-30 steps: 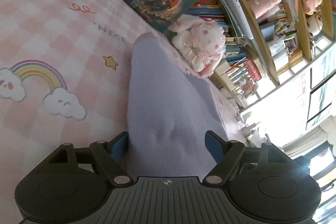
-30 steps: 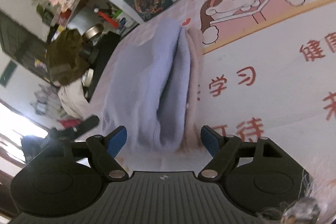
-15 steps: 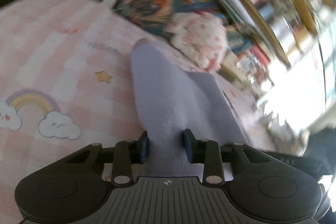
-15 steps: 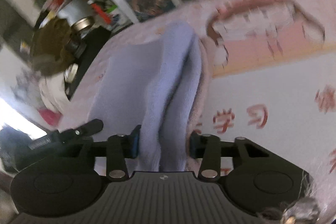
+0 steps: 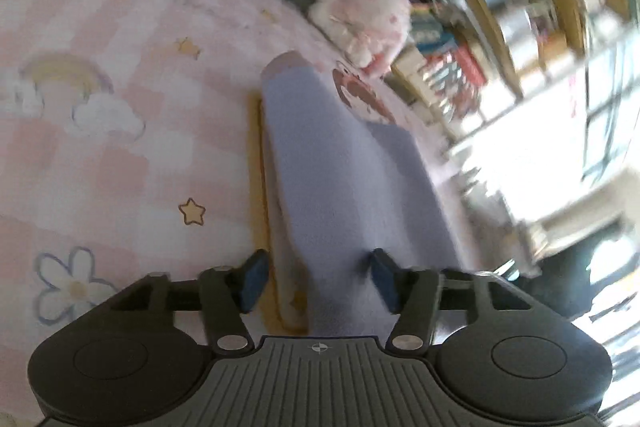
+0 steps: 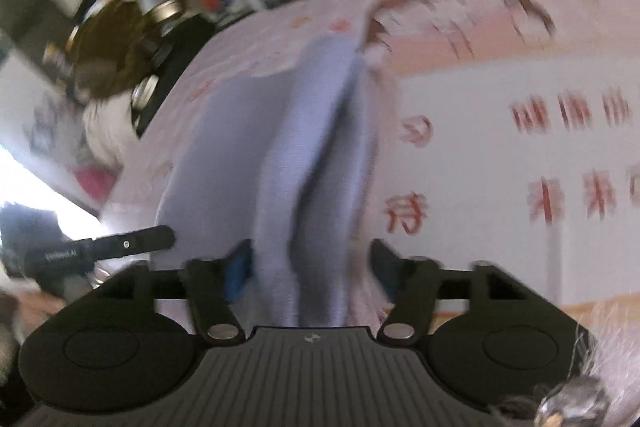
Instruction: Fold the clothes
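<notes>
The lilac garment point(image 5: 344, 183) lies folded lengthwise on the pink bed point(image 5: 120, 147). Both the left gripper point(image 5: 318, 281) and right gripper point(image 6: 310, 267) have just spread their jaws, cloth between them, unpinched.

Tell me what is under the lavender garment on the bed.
The lavender garment lies on the pink printed bedspread. Along its edge a paler pinkish layer peeks out beneath it, over a yellow printed stripe. What lies under its middle is covered.
</notes>
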`<state>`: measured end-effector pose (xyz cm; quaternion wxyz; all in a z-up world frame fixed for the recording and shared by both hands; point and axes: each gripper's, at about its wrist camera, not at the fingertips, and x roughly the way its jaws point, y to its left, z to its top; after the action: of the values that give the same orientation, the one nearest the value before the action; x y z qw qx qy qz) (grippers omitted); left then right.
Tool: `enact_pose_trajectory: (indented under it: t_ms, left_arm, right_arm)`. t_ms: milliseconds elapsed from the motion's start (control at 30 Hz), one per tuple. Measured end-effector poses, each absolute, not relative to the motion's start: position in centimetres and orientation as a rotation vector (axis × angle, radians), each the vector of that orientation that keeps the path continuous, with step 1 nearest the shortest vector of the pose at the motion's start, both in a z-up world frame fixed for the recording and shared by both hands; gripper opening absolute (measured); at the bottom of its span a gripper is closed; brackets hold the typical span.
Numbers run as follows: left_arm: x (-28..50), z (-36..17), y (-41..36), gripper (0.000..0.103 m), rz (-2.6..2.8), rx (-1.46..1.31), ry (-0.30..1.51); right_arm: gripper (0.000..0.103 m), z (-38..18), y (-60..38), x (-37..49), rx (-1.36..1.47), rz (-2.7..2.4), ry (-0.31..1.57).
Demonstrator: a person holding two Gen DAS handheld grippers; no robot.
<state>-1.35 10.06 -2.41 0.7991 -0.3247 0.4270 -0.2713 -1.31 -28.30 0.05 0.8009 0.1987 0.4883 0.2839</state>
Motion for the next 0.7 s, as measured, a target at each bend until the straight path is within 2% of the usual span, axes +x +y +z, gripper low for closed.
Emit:
enact_pose_trajectory:
  t_ms: [67, 233, 267, 367, 400, 533, 700]
  left_arm:
    - [-0.8, -3.3, 10.7, 0.067, -0.594, -0.825, 0.911]
    - [0.2, -3.0, 8.9, 0.066, -0.587, -0.769, 0.934]
    - [0.2, -2.9, 8.3, 0.066, -0.595, -0.745, 0.931]
    - [0.2, -2.5, 7.0, 0.062, -0.593, -0.695, 0.92]
    - [0.1, -2.3, 6.8, 0.058, -0.584, -0.679, 0.917]
    - [-1.1, -1.8, 6.0, 0.046, -0.55, -0.601, 0.864]
    - [-3.1, 0.4, 4.0, 0.045, -0.551, -0.4, 0.743]
  right_arm:
    - [0.076, -0.5, -29.1, -0.6, 0.55, 0.614, 1.065]
    - [0.075, -0.6, -28.6, 0.8, 0.631, 0.626, 1.08]
    - [0.072, -0.5, -28.2, 1.0, 0.611, 0.63, 1.077]
    - [0.049, 0.0, -26.9, 0.8, 0.504, 0.598, 1.042]
    - [0.045, 0.1, -26.5, 0.5, 0.469, 0.598, 1.021]
    - [0.036, 0.5, -25.0, -0.8, 0.334, 0.599, 0.936]
    - [0.03, 1.4, -24.1, -2.5, 0.184, 0.62, 0.831]
